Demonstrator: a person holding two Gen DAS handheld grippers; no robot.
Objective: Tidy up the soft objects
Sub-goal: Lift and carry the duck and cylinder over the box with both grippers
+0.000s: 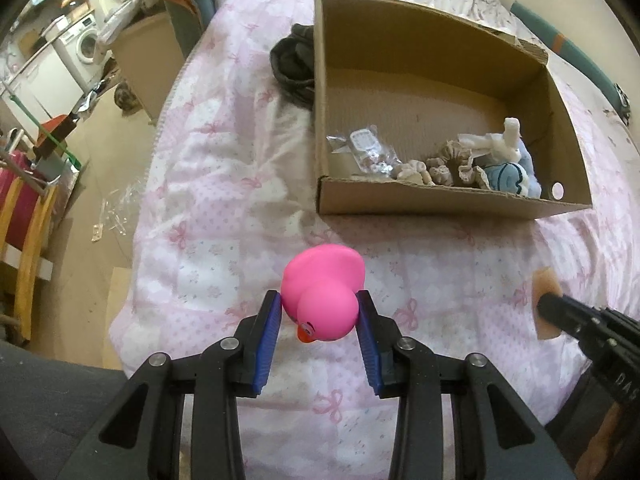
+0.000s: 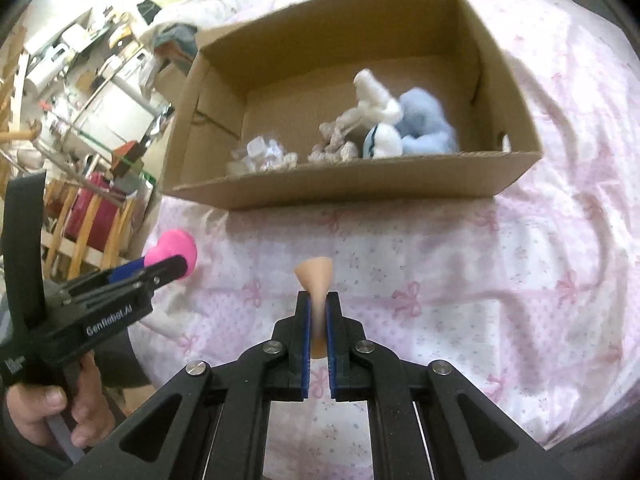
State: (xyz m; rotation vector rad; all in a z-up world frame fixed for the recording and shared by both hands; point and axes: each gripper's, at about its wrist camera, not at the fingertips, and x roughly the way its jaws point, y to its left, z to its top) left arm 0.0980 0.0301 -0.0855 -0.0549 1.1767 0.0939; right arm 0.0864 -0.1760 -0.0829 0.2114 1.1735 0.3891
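My left gripper (image 1: 318, 304) is shut on a pink rubber duck (image 1: 322, 296), held above the pink quilt short of the cardboard box (image 1: 440, 200). The duck also shows in the right wrist view (image 2: 174, 254), with the left gripper (image 2: 176, 266) at the left. My right gripper (image 2: 319, 300) is shut on a thin beige soft piece (image 2: 316, 276), squeezed flat between the blue pads. That piece shows in the left wrist view (image 1: 544, 300) at the right edge. The box (image 2: 340, 190) holds a blue and white plush (image 2: 412, 132), beige knitted items (image 2: 332, 148) and a clear packet (image 2: 260, 156).
A dark garment (image 1: 292, 64) lies on the quilt left of the box. The bed's left edge (image 1: 152, 184) drops to a cluttered floor with a wooden rack (image 1: 28, 232) and a washing machine (image 1: 84, 44). Pink quilt (image 2: 500, 280) spreads to the right.
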